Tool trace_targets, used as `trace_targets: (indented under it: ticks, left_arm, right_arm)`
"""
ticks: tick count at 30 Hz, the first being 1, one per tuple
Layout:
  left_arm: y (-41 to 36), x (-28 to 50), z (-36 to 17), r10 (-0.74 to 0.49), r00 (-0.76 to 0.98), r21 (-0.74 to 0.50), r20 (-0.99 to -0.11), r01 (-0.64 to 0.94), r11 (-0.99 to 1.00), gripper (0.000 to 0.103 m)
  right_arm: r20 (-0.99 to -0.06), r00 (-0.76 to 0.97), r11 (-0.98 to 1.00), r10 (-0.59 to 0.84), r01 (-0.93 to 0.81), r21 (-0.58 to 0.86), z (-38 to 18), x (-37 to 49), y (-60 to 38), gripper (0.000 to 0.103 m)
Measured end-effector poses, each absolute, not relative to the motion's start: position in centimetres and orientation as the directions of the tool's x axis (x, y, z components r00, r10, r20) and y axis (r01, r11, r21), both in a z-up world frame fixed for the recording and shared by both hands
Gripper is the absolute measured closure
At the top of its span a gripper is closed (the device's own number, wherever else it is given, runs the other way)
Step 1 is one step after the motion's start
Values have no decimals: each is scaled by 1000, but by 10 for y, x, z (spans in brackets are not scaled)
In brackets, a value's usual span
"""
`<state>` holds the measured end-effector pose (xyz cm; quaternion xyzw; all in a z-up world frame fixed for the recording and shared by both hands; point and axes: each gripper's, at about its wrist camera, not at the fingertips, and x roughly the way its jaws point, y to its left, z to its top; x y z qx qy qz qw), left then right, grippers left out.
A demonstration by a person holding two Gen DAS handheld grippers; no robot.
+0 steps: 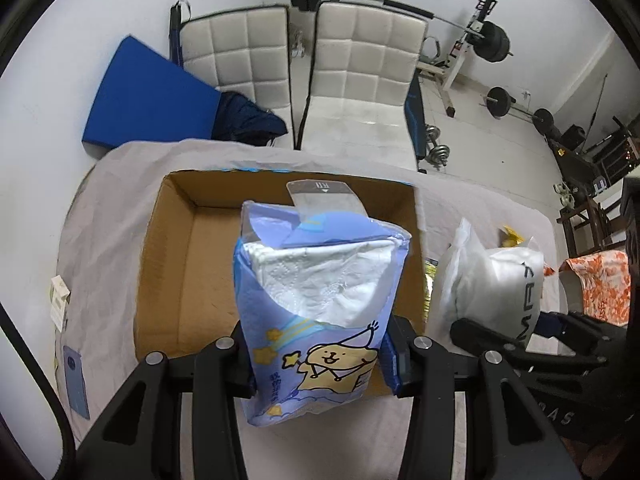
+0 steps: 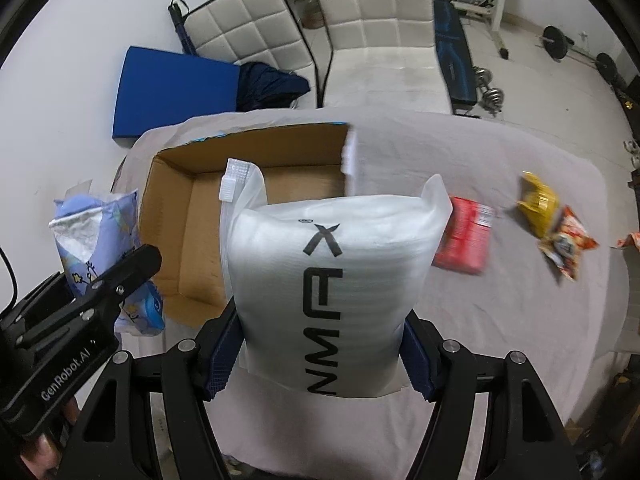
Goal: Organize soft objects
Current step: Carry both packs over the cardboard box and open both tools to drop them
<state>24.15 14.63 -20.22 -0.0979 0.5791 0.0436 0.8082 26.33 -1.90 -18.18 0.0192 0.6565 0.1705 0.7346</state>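
My left gripper (image 1: 320, 364) is shut on a blue tissue pack (image 1: 316, 300) with a cartoon print, held upright over the near edge of an open cardboard box (image 1: 168, 264). The pack's top is open and white tissue shows. My right gripper (image 2: 320, 352) is shut on a white foam pouch (image 2: 336, 280) with black letters, held above the table beside the box (image 2: 172, 208). The pouch also shows in the left wrist view (image 1: 492, 288), the tissue pack in the right wrist view (image 2: 100, 232). The box's inside looks empty where I can see it.
A grey cloth covers the table (image 2: 500, 320). A red packet (image 2: 466, 236), a yellow packet (image 2: 538, 204) and an orange snack bag (image 2: 568, 244) lie to the right. A small card (image 1: 60, 304) and a blue slip (image 1: 76, 384) lie left of the box. White chairs and gym weights stand behind.
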Motion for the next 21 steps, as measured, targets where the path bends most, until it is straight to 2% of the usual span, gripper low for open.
trace_targets:
  ticks: [15,21]
  left_arm:
    - [227,323,-333,-237,87,-249,-968,-175,952,61]
    - [230,341,-357,-291,49,-295,-956,-178,939,58]
  right_arm:
    - [-981,-46,957,190,-214,196,-303,331,95,30]
    - [-987,-75,962,143,-225,157,-339,349,108,29]
